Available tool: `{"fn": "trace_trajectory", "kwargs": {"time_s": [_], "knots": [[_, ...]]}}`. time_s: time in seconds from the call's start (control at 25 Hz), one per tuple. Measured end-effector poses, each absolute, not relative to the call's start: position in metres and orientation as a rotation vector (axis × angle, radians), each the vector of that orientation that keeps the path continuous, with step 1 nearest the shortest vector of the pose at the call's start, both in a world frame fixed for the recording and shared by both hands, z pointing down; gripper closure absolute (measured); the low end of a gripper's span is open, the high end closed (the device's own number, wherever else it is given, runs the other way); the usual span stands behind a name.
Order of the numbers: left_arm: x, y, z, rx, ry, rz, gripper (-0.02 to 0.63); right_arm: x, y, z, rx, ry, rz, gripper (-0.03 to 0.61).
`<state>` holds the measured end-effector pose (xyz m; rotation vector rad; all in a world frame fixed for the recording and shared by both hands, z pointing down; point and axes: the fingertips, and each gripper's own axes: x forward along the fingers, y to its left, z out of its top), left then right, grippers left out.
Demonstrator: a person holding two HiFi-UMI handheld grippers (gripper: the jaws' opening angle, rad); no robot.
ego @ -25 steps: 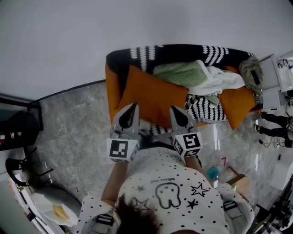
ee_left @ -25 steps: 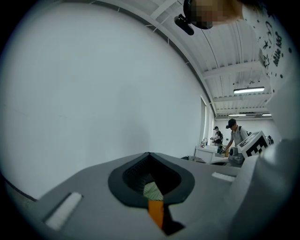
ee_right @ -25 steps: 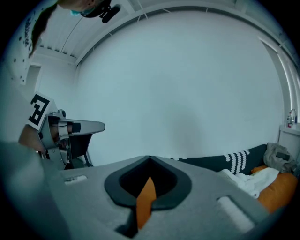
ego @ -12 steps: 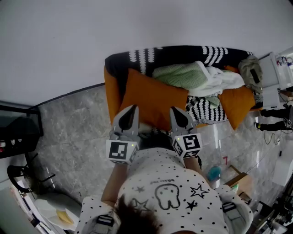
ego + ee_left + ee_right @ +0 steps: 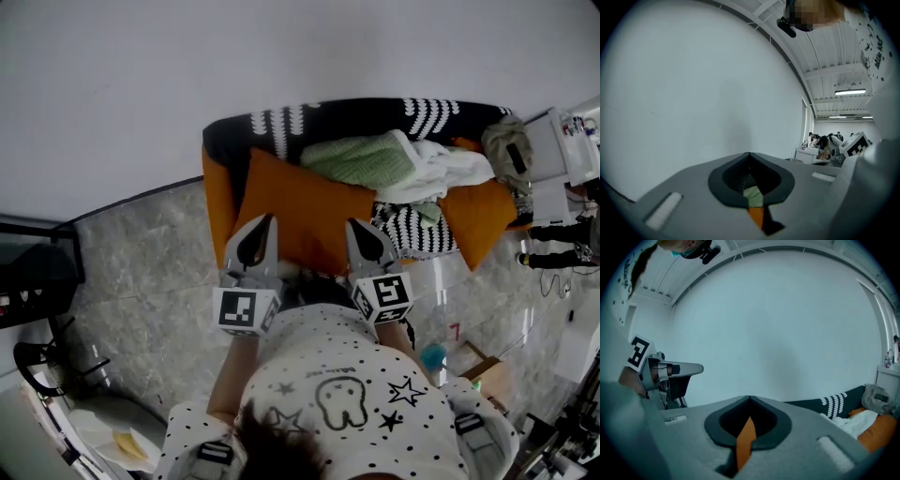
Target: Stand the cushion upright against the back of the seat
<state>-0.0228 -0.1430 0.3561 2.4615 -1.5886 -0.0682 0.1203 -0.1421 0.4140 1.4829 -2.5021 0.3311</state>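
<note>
Fingers (image 5: 693, 187) of the left gripper (image 5: 750, 154) are pressed together, and the right gripper (image 5: 750, 398) is shut the same way. A thin orange strip shows in the slit of each one. I cannot tell if cloth is nipped there or just seen through the gap.

The orange cushion (image 5: 300, 211) is on the left end of the sofa (image 5: 375, 111), with its far edge near the sofa's back. Both grippers sit at its near edge, one toward each side. I think that is so they can push it up evenly and it does not twist.

Only the head view shows the whole cushion, the green blanket (image 5: 361, 157) beside it, and where the grippers meet it. The gripper views show mostly white wall (image 5: 693, 93), but they show the shut fingers up close. The right gripper view also shows the other gripper off to its left.
</note>
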Motion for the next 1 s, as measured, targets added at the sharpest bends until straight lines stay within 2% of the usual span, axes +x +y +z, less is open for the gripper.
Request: {"fn": "trace_trajectory", "kwargs": {"time_s": [0.28,0.72,1.0], "knots": [[-0.003,-0.151,0.352,2.402,-1.693,-0.084,0.617,0.140,-0.164,0.418,1.394,-2.551,0.332,0.580],[-0.010,-0.144,0.350,2.289,-1.814,-0.097,0.617,0.125,-0.174,0.411,1.217,-2.629,0.324,0.580],[-0.020,-0.148,0.347,2.316,-1.777,-0.072,0.617,0.117,-0.175,0.413,1.276,-2.613,0.330,0.580]]}}
